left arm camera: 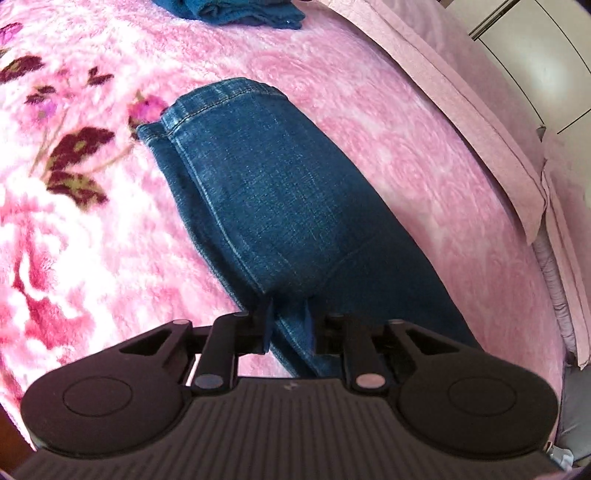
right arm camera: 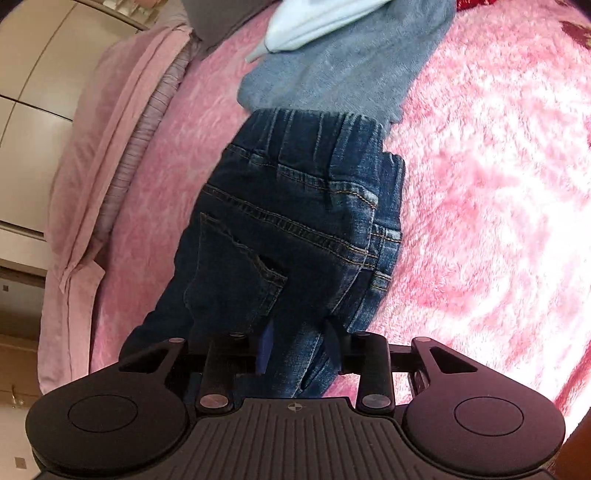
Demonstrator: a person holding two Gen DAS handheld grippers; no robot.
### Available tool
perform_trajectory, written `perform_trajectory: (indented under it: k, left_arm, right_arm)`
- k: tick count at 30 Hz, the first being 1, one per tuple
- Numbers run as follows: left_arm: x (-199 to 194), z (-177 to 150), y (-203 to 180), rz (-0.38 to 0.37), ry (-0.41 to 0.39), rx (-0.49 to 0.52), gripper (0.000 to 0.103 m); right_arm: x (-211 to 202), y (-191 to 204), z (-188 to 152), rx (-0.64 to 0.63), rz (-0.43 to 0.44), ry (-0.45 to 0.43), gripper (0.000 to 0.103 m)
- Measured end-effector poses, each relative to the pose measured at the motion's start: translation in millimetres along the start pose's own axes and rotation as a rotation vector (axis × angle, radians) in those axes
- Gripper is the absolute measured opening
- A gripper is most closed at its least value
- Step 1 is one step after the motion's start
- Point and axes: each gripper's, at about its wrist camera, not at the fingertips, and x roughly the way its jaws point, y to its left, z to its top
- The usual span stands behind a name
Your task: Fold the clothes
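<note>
I see the jeans (left arm camera: 266,192) lying lengthwise on the pink floral blanket (left arm camera: 92,229) that covers the bed; all positions below are given relative to the jeans.

Left hand-held gripper (left arm camera: 290,325): I hold it low over the leg section, pointing along the legs toward the hems at the far end. Its 2 fingers are closed onto a fold of denim, which bunches up between them.

Right hand-held gripper (right arm camera: 301,345): I hold it low over the seat section, pointing toward the elastic waistband (right arm camera: 325,125). Its 2 fingers pinch a ridge of denim just below the back pocket (right arm camera: 236,273).

Beyond the waistband, a grey garment (right arm camera: 343,66) touches the jeans, with a pale blue garment (right arm camera: 314,22) on top of it. Beyond the hems, well apart, lies a folded teal garment (left arm camera: 236,14). A pink sheet (left arm camera: 461,122) edges the bed alongside the jeans.
</note>
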Motion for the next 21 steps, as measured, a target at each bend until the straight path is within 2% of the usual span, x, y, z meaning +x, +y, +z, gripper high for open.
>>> perform_trajectory:
  k: [6, 11, 21]
  left_arm:
    - [2, -4, 2, -0.037, -0.004, -0.018, 0.028]
    - [5, -3, 2, -0.064, -0.001, -0.025, 0.039]
    - [9, -4, 7, -0.096, -0.012, -0.033, 0.04]
  right_arm:
    - [-4, -1, -11, 0.016, 0.039, 0.019, 0.036]
    - [8, -2, -15, 0.027, 0.019, 0.037, 0.036]
    - [9, -1, -16, 0.02, 0.007, 0.027, 0.037]
